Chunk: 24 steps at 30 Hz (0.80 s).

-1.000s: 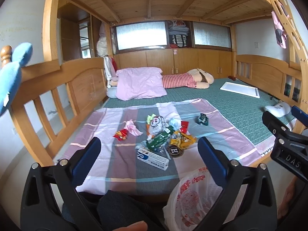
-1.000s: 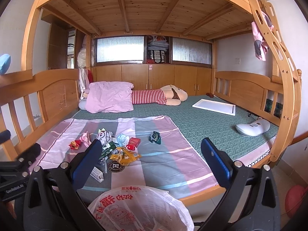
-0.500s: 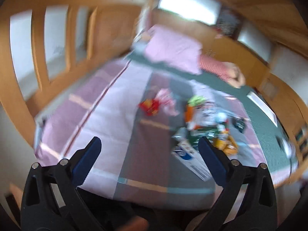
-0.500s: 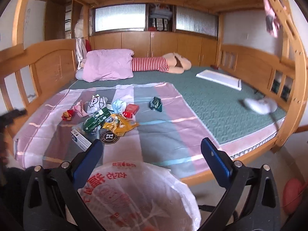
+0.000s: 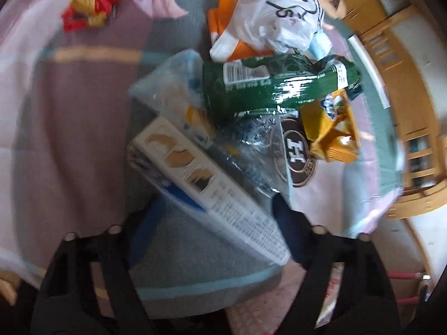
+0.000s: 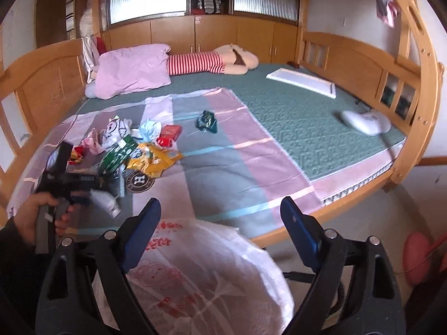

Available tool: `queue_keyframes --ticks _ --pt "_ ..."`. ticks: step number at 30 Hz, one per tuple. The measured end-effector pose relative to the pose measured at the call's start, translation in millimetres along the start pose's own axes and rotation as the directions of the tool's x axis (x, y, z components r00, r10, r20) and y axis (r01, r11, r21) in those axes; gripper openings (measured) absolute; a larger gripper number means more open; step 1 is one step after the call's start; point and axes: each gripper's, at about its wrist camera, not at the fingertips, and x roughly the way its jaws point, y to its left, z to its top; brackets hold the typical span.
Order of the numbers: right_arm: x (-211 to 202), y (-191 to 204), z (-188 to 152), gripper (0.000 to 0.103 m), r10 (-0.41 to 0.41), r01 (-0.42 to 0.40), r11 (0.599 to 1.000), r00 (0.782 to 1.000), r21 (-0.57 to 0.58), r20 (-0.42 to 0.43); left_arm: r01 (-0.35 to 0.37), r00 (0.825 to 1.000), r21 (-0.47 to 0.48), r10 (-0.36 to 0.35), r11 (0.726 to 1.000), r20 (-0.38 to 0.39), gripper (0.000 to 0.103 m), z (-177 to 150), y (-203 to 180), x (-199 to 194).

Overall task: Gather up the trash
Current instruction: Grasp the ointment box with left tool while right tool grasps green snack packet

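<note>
Left claw (image 5: 215, 217) closing astride a long white cardboard box (image 5: 206, 192), pads not pressing; crinkly green wrapper (image 5: 279, 83) beside; right claw (image 6: 220, 231) closing, empty, over a translucent plastic bag (image 6: 201, 273).

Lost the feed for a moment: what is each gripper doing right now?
Left gripper: jaws closing around the white carton, not yet gripping it.
Right gripper: jaws closing, empty, above the plastic bag.

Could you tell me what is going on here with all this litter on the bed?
A person is collecting trash from the bedspread. The left gripper, jaws closing, is down over the long white box at the near edge of the wrapper pile. The right gripper, jaws also closing with nothing between them, hangs above the white plastic bag beside the bed.
</note>
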Motion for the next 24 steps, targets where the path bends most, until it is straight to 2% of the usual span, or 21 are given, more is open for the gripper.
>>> queue_keyframes --ticks 1,2,4,7,10,13,14,15,16,17,19,22,24 --pt "-0.1 2.8 2.2 0.087 0.008 -0.008 1.000 1.000 0.001 0.002 0.018 1.000 -0.008 -0.018 1.000 0.011 0.054 -0.3 9.5 -4.6" --pt "2.0 7.3 5.5 0.087 0.019 -0.019 1.000 1.000 -0.001 -0.002 0.036 0.999 -0.017 -0.036 0.999 0.016 0.049 -0.3 17.9 -8.3" --pt "7.6 27.5 11.1 0.087 0.076 -0.076 0.997 0.997 -0.024 -0.013 0.058 0.998 -0.044 -0.057 0.997 0.036 0.033 3.8 40.6 -23.2" --pt "20.9 63.8 19.9 0.082 0.176 -0.178 0.983 0.984 -0.053 -0.030 0.063 0.996 -0.089 -0.058 0.994 0.064 0.031 15.3 78.6 -50.4" --pt "50.9 103.2 29.2 0.078 0.264 -0.269 0.962 0.960 -0.049 -0.098 0.020 0.996 -0.098 -0.012 0.995 0.084 0.031 25.6 110.3 -71.8" --pt "106.6 143.5 38.6 0.077 0.360 -0.364 0.931 0.905 0.028 -0.224 0.034 0.997 -0.131 -0.024 0.991 0.077 0.031 27.9 135.8 -80.8" --pt "119.5 151.0 40.6 0.077 0.376 -0.372 0.926 0.895 0.063 -0.239 0.038 0.997 -0.146 -0.027 0.989 0.076 0.032 26.4 143.3 -82.8" --pt "139.7 158.9 44.7 0.077 0.402 -0.384 0.915 0.879 0.121 -0.256 0.031 0.997 -0.157 -0.020 0.987 0.074 0.039 25.3 147.7 -84.4" --pt "156.1 165.3 47.5 0.077 0.421 -0.388 0.906 0.868 0.168 -0.264 0.013 0.997 -0.178 0.000 0.984 0.075 0.052 24.3 155.1 -87.9" --pt "173.3 169.8 50.4 0.077 0.433 -0.383 0.897 0.860 0.221 -0.270 -0.001 0.996 -0.201 0.019 0.980 0.084 0.057 23.5 160.3 -91.4" --pt "209.3 180.4 55.2 0.077 0.434 -0.344 0.885 0.854 0.315 -0.286 -0.012 0.991 -0.253 0.045 0.967 0.126 0.071 21.3 171.9 -104.7" --pt "264.4 190.7 53.7 0.077 0.406 -0.254 0.877 0.846 0.409 -0.346 -0.026 0.979 -0.290 0.082 0.957 0.185 0.085 17.6 174.0 -120.4" --pt "287.2 189.2 49.2 0.077 0.402 -0.215 0.861 0.844 0.461 -0.356 -0.064 0.973 -0.262 0.119 0.963 0.197 0.086 17.9 167.3 -123.1"
